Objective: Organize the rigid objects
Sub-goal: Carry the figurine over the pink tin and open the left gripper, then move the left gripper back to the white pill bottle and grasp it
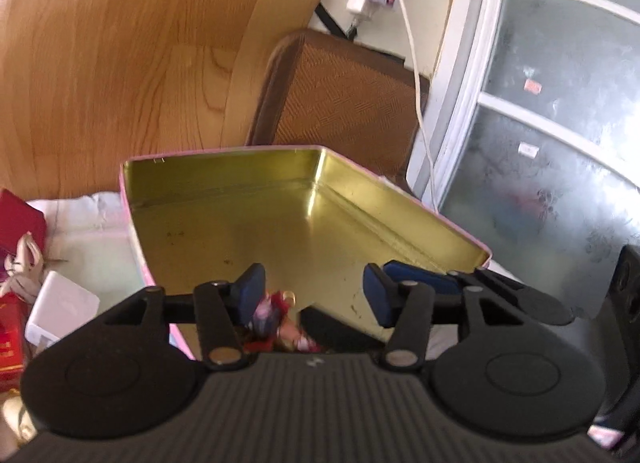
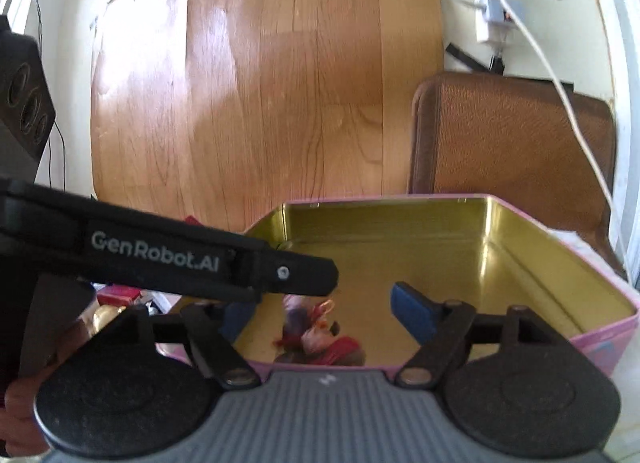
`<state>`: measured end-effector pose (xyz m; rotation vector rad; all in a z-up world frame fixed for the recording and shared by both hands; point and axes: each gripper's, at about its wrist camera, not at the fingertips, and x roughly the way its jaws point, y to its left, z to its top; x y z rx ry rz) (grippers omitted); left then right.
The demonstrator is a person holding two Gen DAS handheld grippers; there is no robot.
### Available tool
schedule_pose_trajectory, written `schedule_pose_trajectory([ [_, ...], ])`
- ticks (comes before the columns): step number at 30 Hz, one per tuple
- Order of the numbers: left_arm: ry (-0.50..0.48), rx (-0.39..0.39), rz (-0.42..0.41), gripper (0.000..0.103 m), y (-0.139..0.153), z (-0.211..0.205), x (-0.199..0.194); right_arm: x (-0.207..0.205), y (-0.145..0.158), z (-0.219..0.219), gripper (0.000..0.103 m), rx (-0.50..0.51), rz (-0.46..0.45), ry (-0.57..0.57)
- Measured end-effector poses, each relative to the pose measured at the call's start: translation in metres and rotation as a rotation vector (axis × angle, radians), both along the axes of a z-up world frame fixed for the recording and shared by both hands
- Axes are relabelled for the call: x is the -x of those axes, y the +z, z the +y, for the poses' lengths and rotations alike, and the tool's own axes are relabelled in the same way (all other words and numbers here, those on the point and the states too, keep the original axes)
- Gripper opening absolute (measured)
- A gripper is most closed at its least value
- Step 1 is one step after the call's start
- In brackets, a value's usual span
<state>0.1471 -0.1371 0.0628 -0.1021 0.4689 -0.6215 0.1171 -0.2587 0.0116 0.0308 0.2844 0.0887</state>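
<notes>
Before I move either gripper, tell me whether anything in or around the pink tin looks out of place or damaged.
Nothing looks damaged. The pink metal tin with the gold interior sits open and level, holding only a small red-and-purple toy figure lying near its front wall. Dark specks on the tin floor are the only blemish. Both the left gripper and right gripper hang open above it.

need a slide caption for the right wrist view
Open right gripper over a pink tin holding a small figurine; left gripper reaches in.
</notes>
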Motion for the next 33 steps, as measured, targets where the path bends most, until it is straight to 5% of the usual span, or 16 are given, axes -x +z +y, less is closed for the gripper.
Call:
schedule_pose_trajectory([
  [3, 0.032, 0.092, -0.048, 0.066, 0.013, 0.027, 0.02, 0.004, 0.012, -0.006, 0.079, 0.005, -0.077, -0.049],
  [6, 0.092, 0.11, -0.083, 0.066, 0.022, 0.059, 0.04, 0.001, 0.023, -0.008, 0.096, 0.052, -0.15, -0.102],
  [12, 0.305, 0.037, -0.088, 0.067, 0.01, 0.132, 0.08, -0.019, 0.029, 0.006, 0.102, 0.313, -0.308, -0.232],
  [19, 0.48, -0.091, -0.015, 0.07, -0.024, 0.201, 0.114, -0.05, -0.003, 0.022, 0.102, 0.682, -0.279, -0.309],
  [23, 0.519, -0.066, -0.004, 0.07, -0.033, 0.219, 0.123, -0.056, -0.014, 0.036, 0.102, 0.804, -0.253, -0.361],
  [33, 0.476, 0.048, -0.039, 0.074, -0.034, 0.249, 0.136, -0.008, -0.002, 0.056, 0.103, 0.765, -0.211, -0.404],
])
